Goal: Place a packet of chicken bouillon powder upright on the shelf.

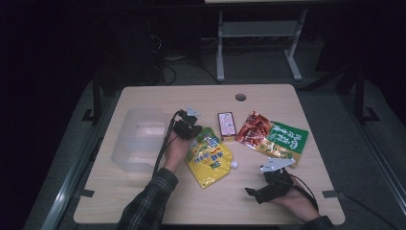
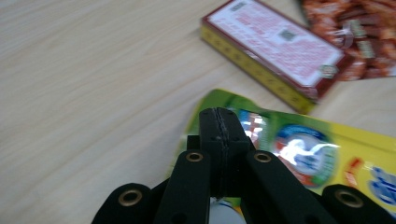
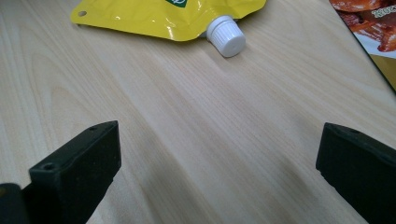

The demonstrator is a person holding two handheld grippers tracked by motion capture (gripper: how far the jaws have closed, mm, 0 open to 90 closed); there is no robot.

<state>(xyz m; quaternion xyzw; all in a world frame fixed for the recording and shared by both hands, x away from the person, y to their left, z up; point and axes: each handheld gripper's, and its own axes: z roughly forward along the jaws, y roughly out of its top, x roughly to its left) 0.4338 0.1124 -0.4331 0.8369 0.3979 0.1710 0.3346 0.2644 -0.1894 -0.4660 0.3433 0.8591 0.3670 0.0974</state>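
A yellow spouted pouch (image 1: pixel 209 158) lies flat in the middle of the table, its white cap (image 3: pixel 227 36) pointing right. My left gripper (image 1: pixel 191 130) sits at the pouch's upper left corner. In the left gripper view its jaws (image 2: pixel 219 112) are pressed together over the green edge of the pouch (image 2: pixel 327 154); I cannot tell whether any film is caught between them. My right gripper (image 1: pixel 253 193) rests near the front right of the table. Its jaws (image 3: pixel 219 158) stand wide open over bare wood, short of the pouch (image 3: pixel 154 14).
A small red and yellow box (image 1: pixel 226 124) lies just beyond the pouch, and a red and green snack bag (image 1: pixel 272 136) lies to its right. A clear plastic container (image 1: pixel 139 139) stands at the left. A round hole (image 1: pixel 241 97) is near the table's far edge.
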